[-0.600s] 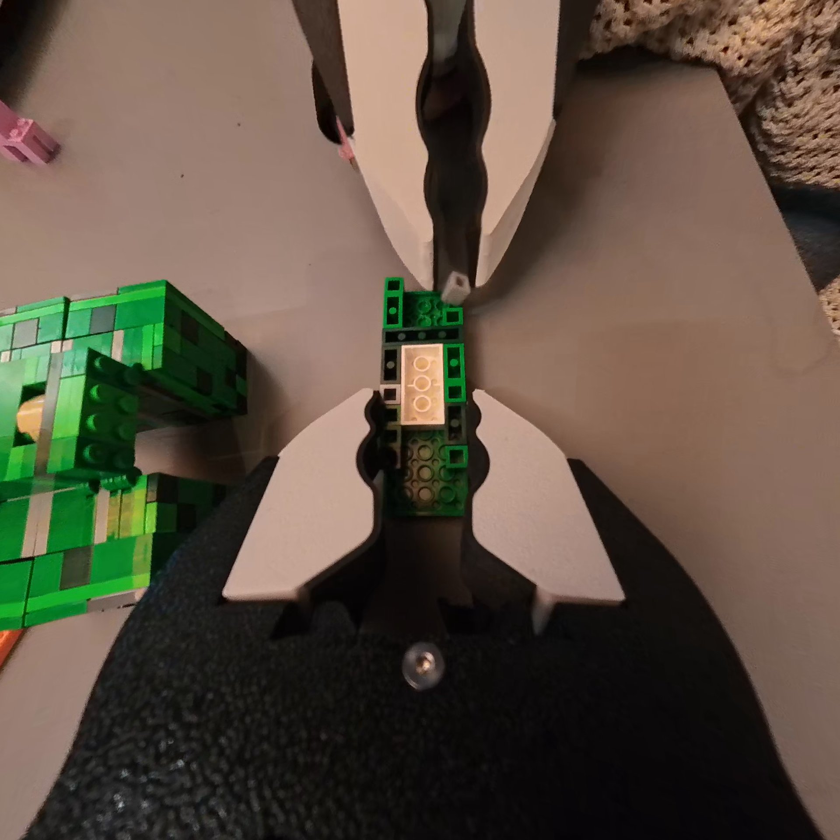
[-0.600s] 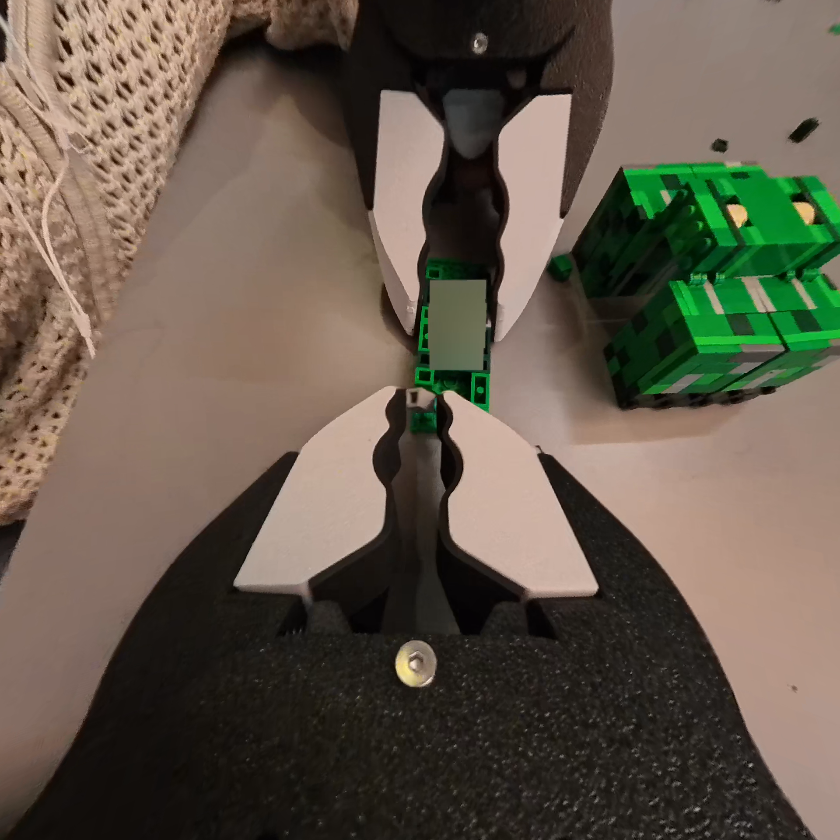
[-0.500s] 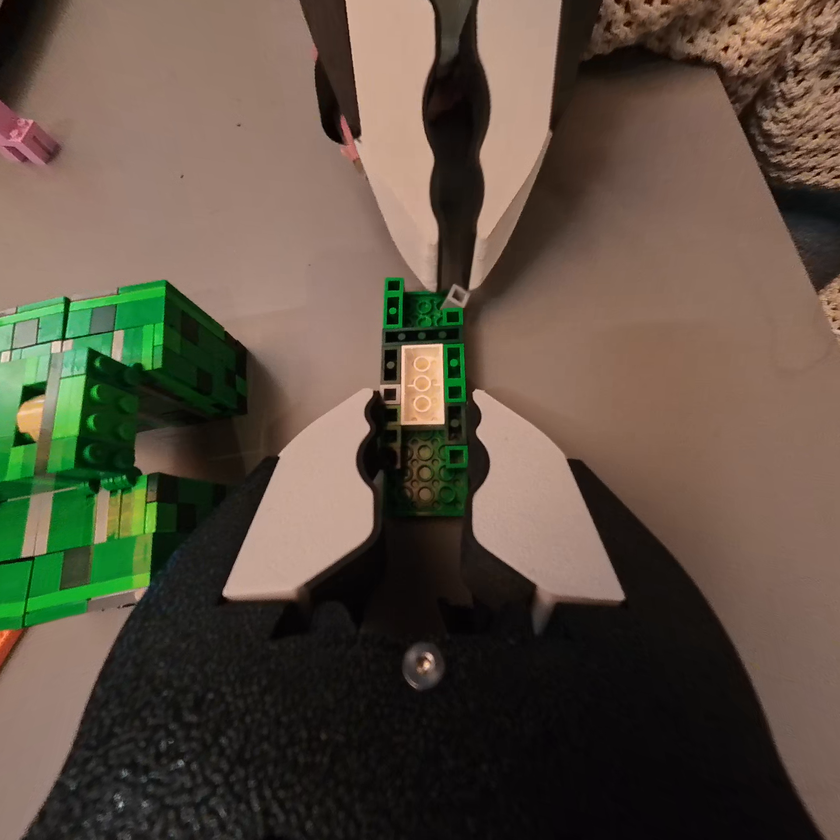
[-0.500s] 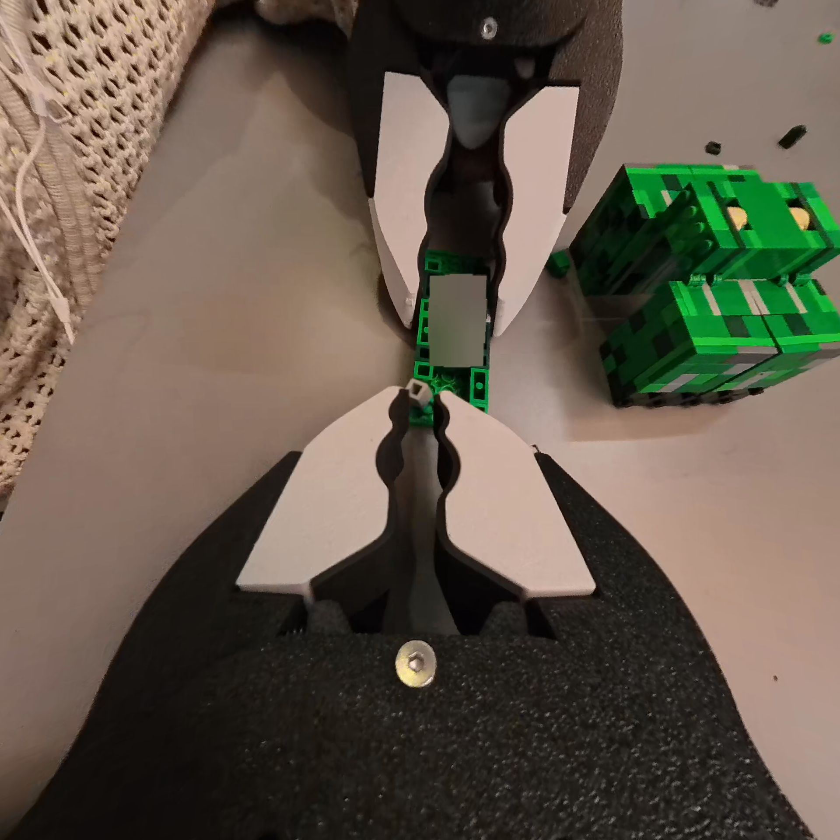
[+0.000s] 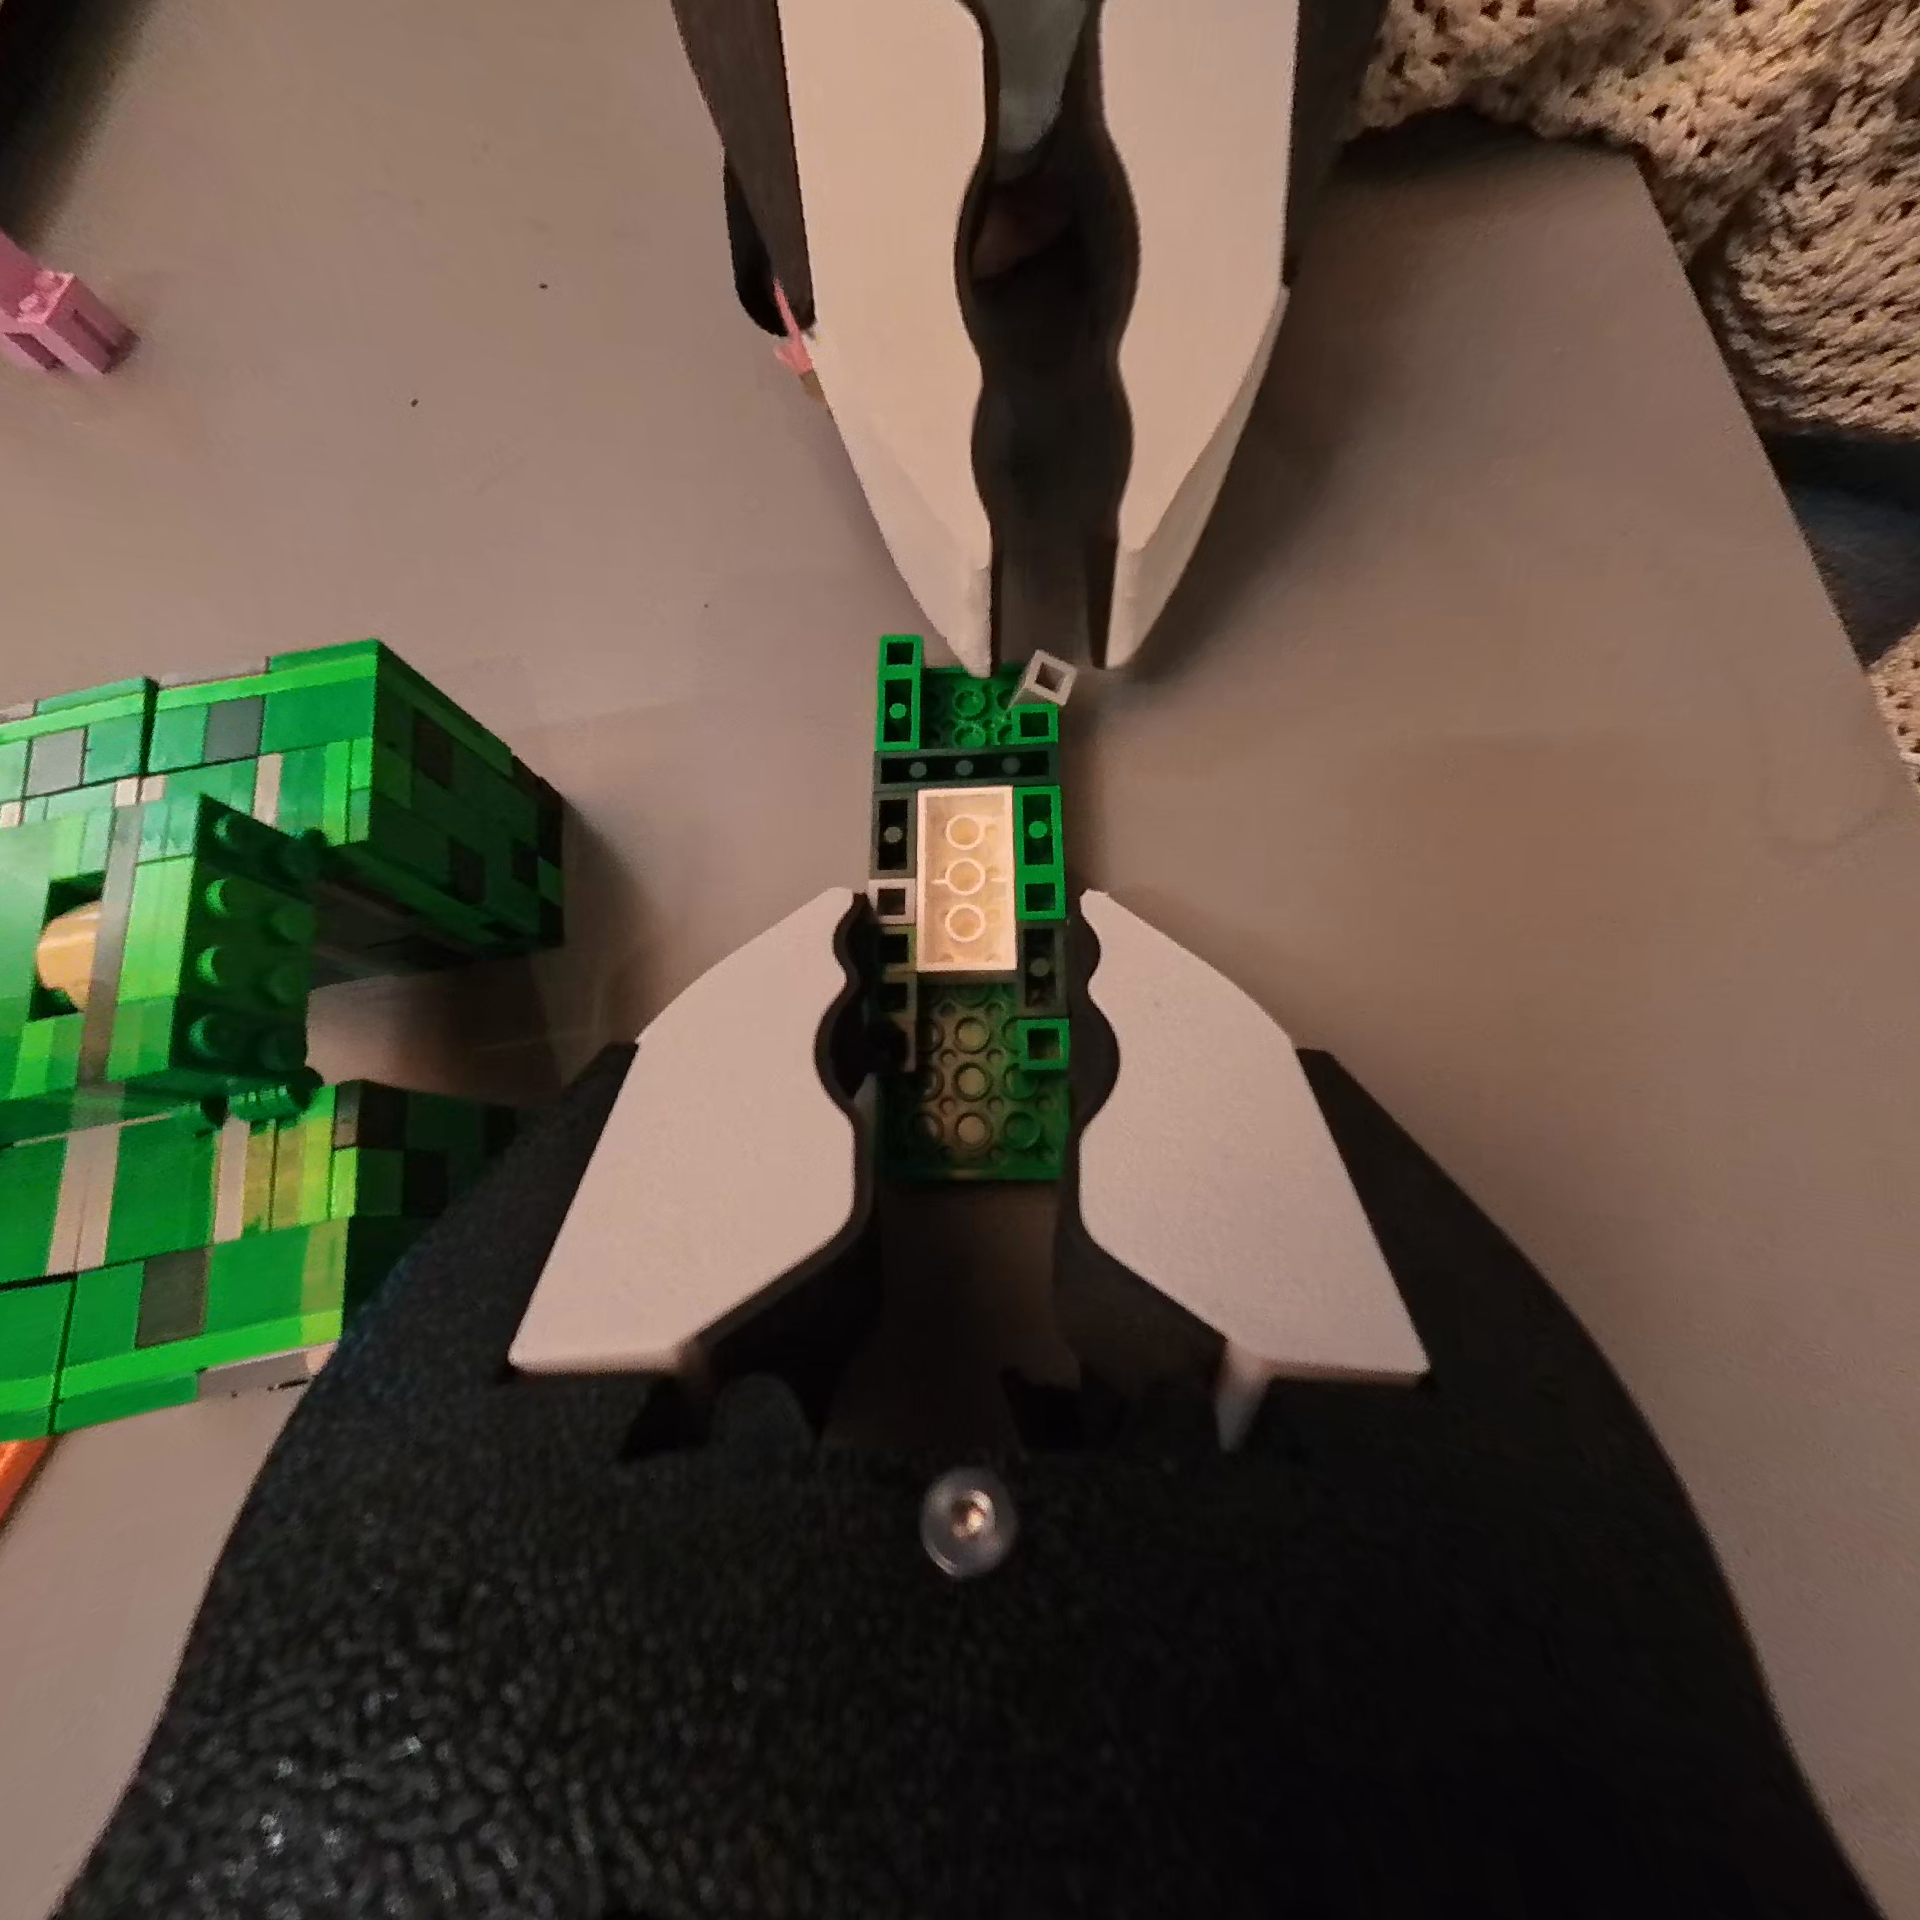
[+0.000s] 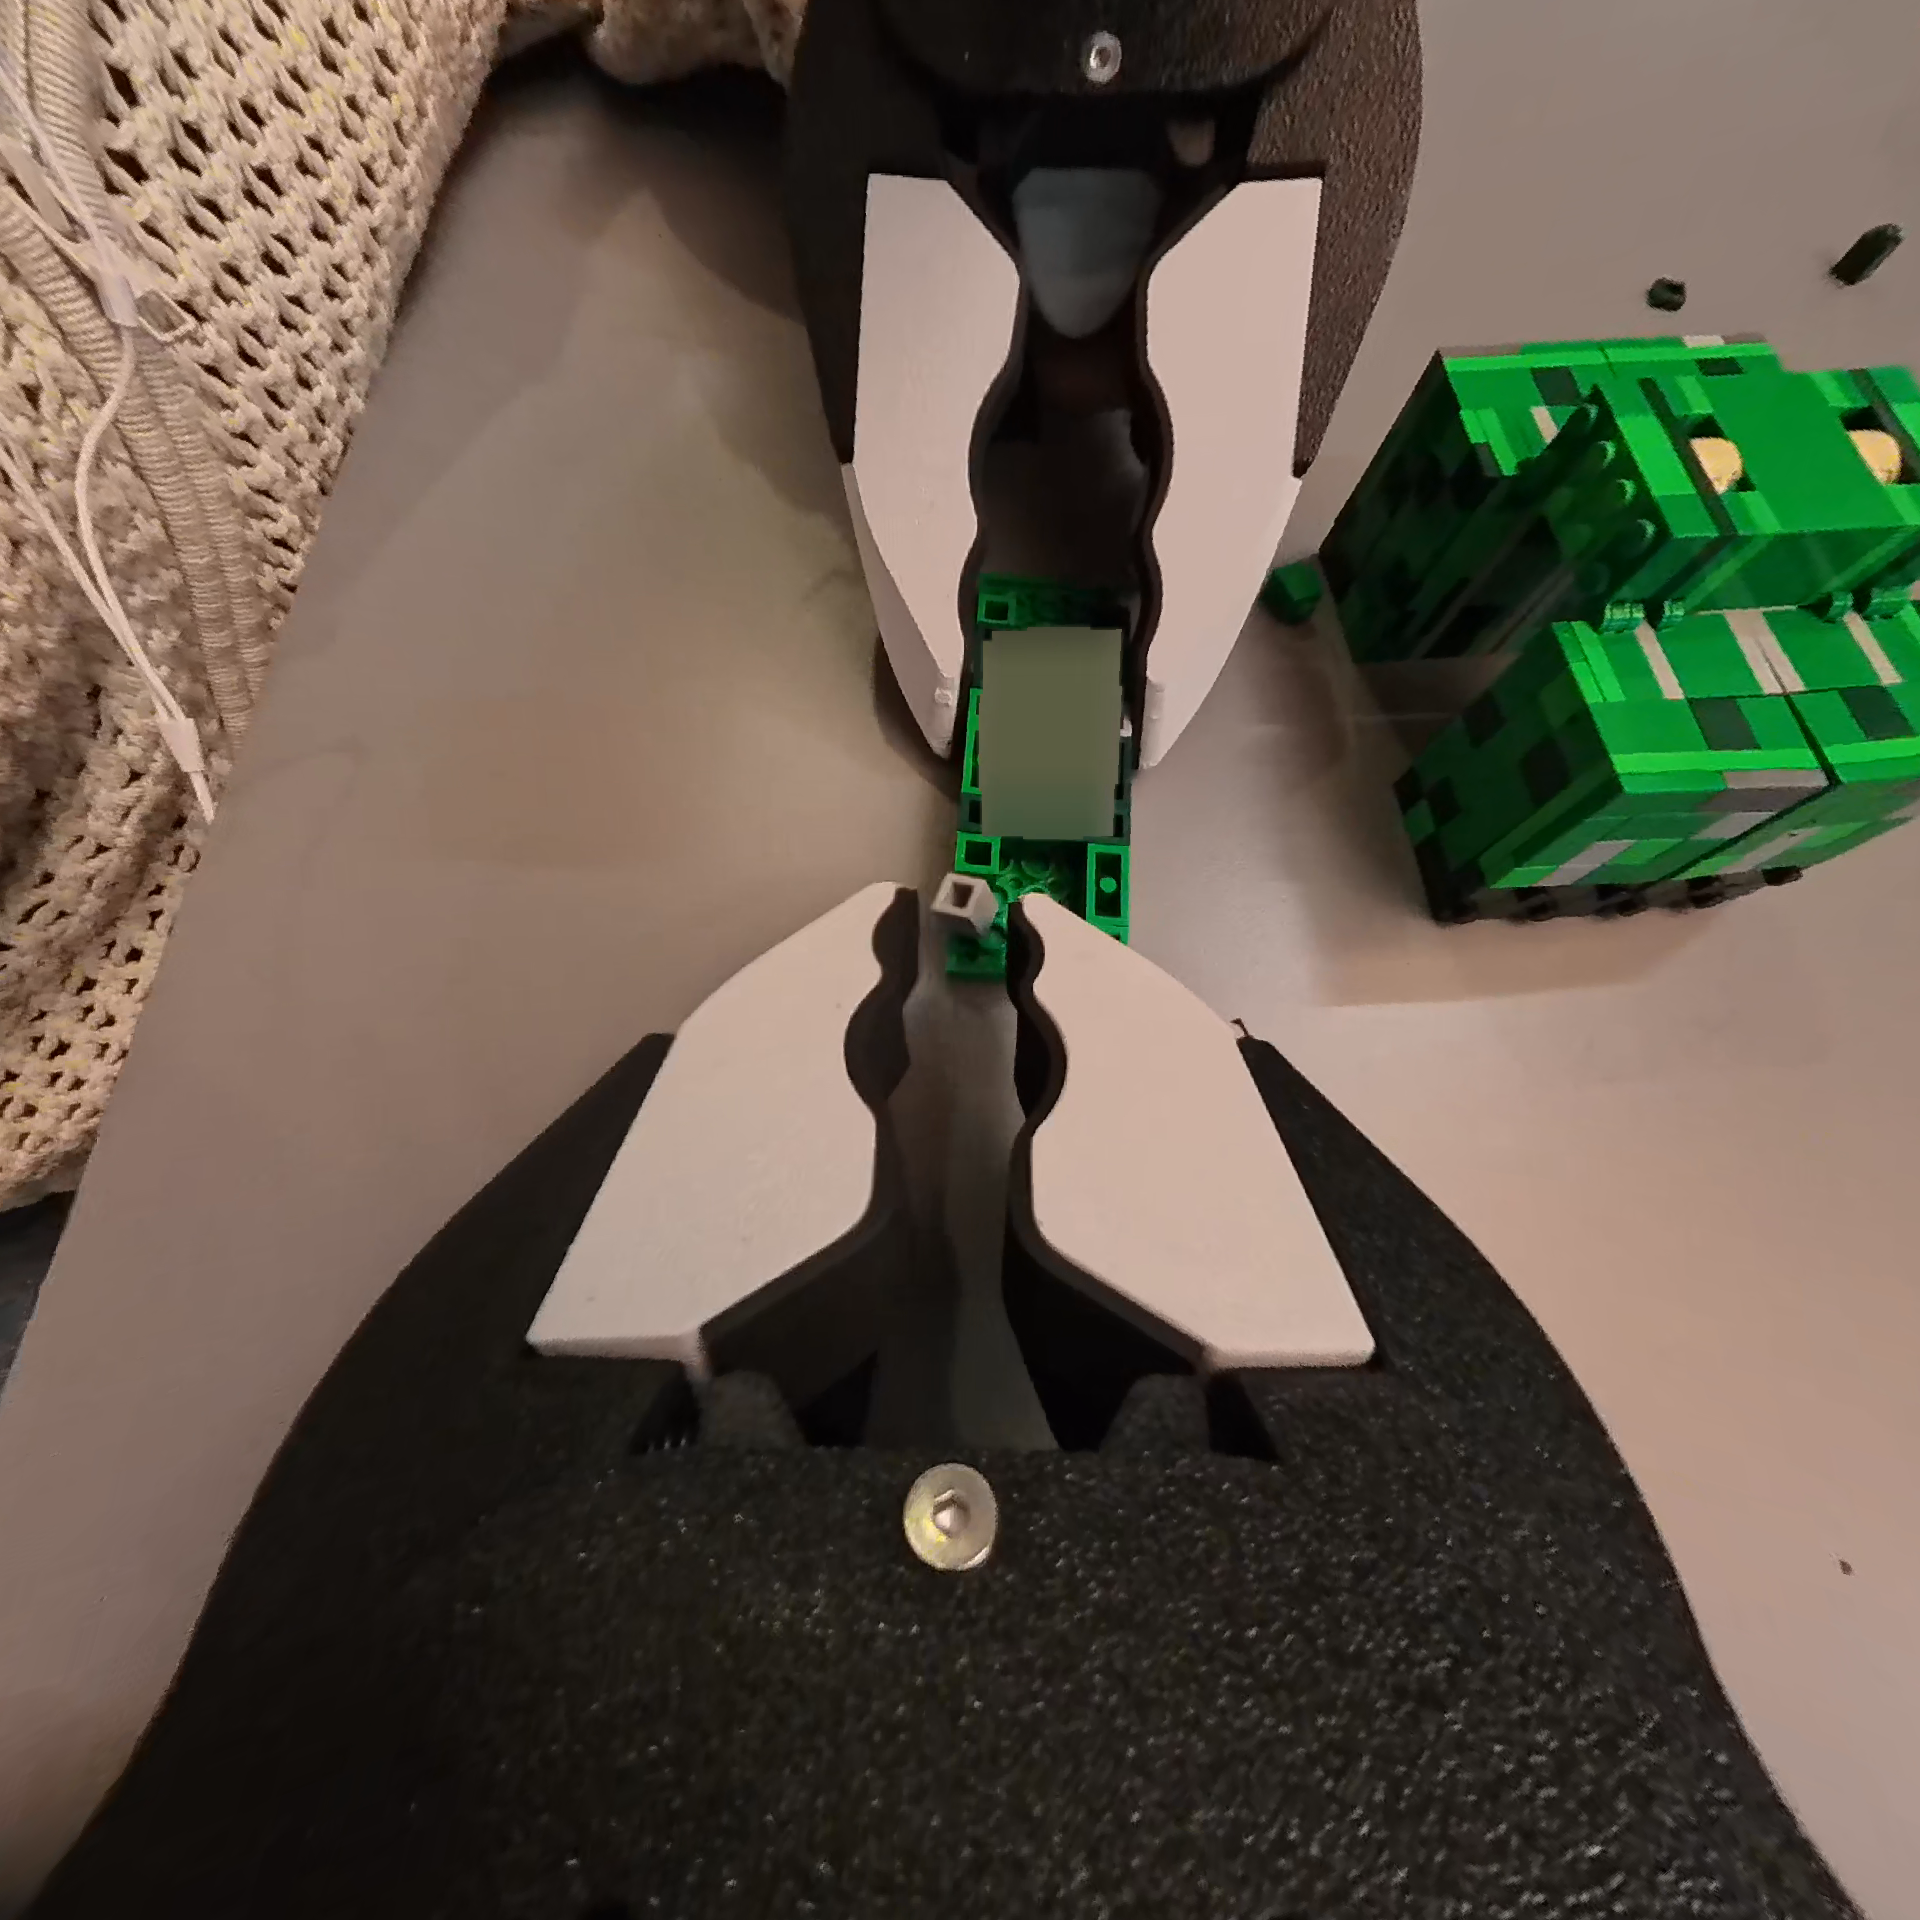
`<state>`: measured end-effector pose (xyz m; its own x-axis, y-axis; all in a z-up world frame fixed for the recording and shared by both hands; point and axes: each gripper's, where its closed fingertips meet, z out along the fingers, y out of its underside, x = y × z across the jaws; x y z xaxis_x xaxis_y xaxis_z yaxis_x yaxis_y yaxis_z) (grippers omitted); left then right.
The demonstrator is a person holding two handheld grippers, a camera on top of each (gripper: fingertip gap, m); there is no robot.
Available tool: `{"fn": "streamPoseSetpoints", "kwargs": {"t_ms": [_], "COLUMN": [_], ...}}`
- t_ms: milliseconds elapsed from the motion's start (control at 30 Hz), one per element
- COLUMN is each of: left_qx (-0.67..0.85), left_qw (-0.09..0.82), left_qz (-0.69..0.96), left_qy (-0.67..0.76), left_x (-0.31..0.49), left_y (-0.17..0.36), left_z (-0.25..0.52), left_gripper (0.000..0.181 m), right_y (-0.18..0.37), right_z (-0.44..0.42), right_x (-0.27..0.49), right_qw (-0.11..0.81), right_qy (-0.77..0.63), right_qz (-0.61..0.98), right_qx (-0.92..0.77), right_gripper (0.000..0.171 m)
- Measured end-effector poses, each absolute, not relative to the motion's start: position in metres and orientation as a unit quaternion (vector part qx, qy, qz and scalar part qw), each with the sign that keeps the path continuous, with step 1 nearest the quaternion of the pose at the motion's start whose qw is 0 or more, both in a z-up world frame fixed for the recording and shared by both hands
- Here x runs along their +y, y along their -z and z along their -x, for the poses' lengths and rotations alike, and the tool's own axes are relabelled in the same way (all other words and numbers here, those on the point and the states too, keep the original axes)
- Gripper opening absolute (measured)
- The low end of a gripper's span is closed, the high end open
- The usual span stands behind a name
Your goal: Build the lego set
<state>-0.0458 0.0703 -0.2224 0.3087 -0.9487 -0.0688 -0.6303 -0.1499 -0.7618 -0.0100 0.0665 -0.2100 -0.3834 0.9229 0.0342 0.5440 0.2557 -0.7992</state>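
My left gripper (image 5: 968, 914) is shut on a narrow green lego assembly (image 5: 971, 1081) with a white brick (image 5: 966, 894) on top, lying on the grey table. The assembly also shows in the right wrist view (image 6: 1107, 883), between the left gripper's fingers (image 6: 909, 623). My right gripper (image 6: 961, 904) faces it from the far end, also in the left wrist view (image 5: 1044, 649), its jaws slightly apart. A small grey one-stud piece (image 6: 961, 899) sits tilted on the assembly's end corner (image 5: 1044, 681), between the right fingertips and not clamped.
A large green blocky lego build (image 5: 208, 987) stands beside the assembly (image 6: 1662, 644). A small green piece (image 6: 1294, 594) and dark loose bits (image 6: 1870, 255) lie nearby. A pink piece (image 5: 52, 322) lies far left. Beige knitted fabric (image 6: 156, 416) covers the table's edge (image 5: 1714, 156). One gripper's finger ends stand about 5 centimetres off the other's.
The right gripper's jaws have spread and let go of the small grey piece, which now leans tilted on the assembly's end. The left gripper has not moved.
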Motion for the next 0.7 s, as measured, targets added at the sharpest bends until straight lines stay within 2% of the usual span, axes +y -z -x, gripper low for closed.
{"fn": "streamPoseSetpoints", "kwargs": {"t_ms": [100, 233, 700], "left_qx": [0.544, 0.544, 0.546], "left_qw": [0.359, 0.358, 0.356], "left_qz": [0.725, 0.725, 0.724], "left_qy": [0.222, 0.222, 0.225], "left_x": [0.0702, 0.0703, 0.0697], "left_y": [0.2225, 0.2227, 0.2228], "left_z": [0.0459, 0.0461, 0.0464], "left_gripper": [0.035, 0.035, 0.035], "right_y": [0.2136, 0.2128, 0.2135], "right_z": [0.0106, 0.0113, 0.011], "right_x": [0.0653, 0.0673, 0.066], "right_qw": [0.259, 0.259, 0.205], "right_qy": [-0.35, -0.354, -0.39], "right_qz": [0.49, 0.497, 0.515], "right_qx": [-0.755, -0.749, -0.735], "right_gripper": [0.016, 0.009, 0.008]}}
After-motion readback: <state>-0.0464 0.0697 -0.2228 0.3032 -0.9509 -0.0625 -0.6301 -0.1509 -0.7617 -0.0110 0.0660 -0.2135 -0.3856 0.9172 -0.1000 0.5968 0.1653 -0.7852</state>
